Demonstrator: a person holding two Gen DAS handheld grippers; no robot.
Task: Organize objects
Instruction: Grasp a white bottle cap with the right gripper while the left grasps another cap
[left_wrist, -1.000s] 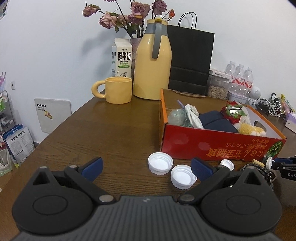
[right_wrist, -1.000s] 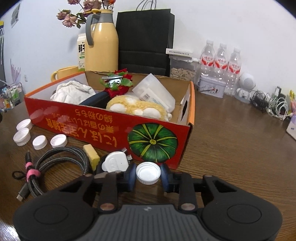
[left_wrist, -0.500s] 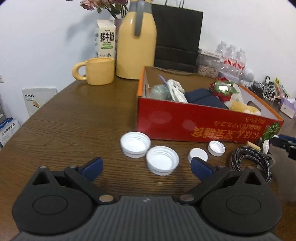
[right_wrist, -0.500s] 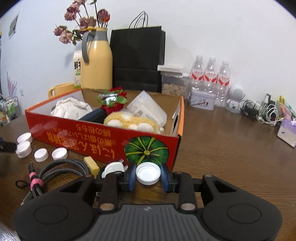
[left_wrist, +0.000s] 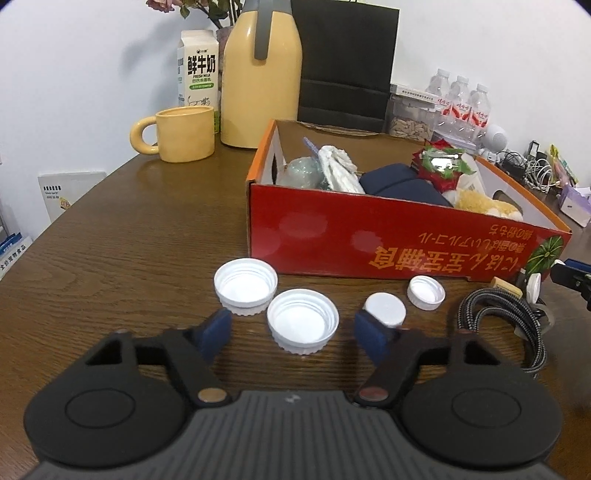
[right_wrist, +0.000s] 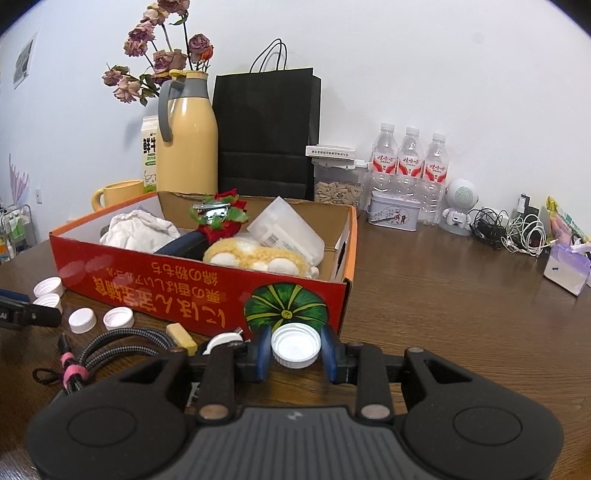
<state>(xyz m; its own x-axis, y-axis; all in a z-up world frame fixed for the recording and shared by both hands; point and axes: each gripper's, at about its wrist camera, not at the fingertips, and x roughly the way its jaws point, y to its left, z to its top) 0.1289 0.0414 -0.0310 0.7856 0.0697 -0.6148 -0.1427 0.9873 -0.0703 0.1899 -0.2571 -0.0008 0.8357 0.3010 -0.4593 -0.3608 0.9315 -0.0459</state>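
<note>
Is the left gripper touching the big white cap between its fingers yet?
Apart. The left wrist view shows bare table on both sides between the left gripper fingers and the big white cap.

To your left of the red box (left_wrist: 388, 236) the wooden table (left_wrist: 122, 236) lay open up to the yellow mug (left_wrist: 184, 134). In front of the box, four white caps (left_wrist: 303, 319) and the braided cable (left_wrist: 502, 325) crowded the strip. On the right side, the table (right_wrist: 461, 314) was free as far as the tissue pack (right_wrist: 567, 269); bottles (right_wrist: 410, 162) and wires (right_wrist: 517, 232) blocked the back edge.
</note>
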